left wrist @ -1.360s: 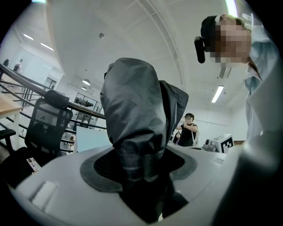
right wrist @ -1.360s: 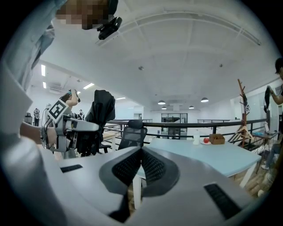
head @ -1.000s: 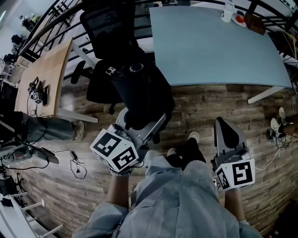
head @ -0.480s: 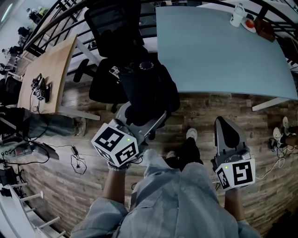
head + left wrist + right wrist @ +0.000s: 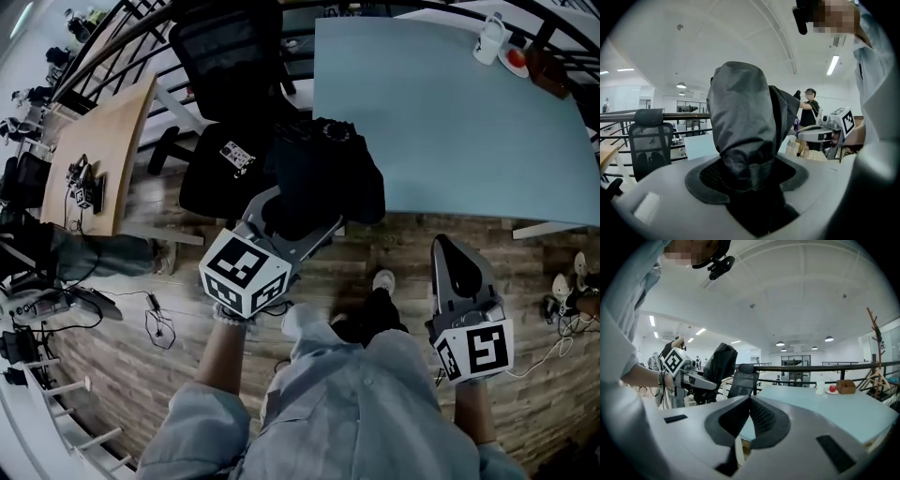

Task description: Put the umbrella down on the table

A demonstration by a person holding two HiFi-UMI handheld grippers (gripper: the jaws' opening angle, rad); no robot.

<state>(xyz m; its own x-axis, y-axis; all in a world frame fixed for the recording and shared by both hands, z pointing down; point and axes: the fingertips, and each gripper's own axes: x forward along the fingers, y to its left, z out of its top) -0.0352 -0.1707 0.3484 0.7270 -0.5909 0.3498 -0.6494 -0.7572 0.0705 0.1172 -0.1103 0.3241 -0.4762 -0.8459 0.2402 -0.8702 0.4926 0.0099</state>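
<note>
The left gripper (image 5: 298,223) pinched a folded black umbrella (image 5: 323,173), its jaws spread wide around the bundled fabric. In the left gripper view the umbrella (image 5: 740,112) rose from between the 2 pads toward 12 o'clock, its sleeve creased and bulging above the left gripper (image 5: 747,174). In the head view the umbrella sat at 12 o'clock from that gripper, held up off the wooden floor (image 5: 403,244), its upper end overlapping the near left corner of the pale blue table (image 5: 450,112); whether it touched the tabletop could not be told.

The right gripper (image 5: 457,272) hung at 4 o'clock in the head view, well apart from the umbrella. In its own view the right gripper (image 5: 749,414) had its 2 pads pressed together with nothing between them, and the table (image 5: 843,411) lay at 3 o'clock.

A black office chair (image 5: 220,47) stood at 11 o'clock of the umbrella, beside the table's left edge. A white bottle (image 5: 489,37) and a plate (image 5: 516,59) stood at the table's far corner, at 1 o'clock. A wooden desk (image 5: 98,150) lay at 9 o'clock.
</note>
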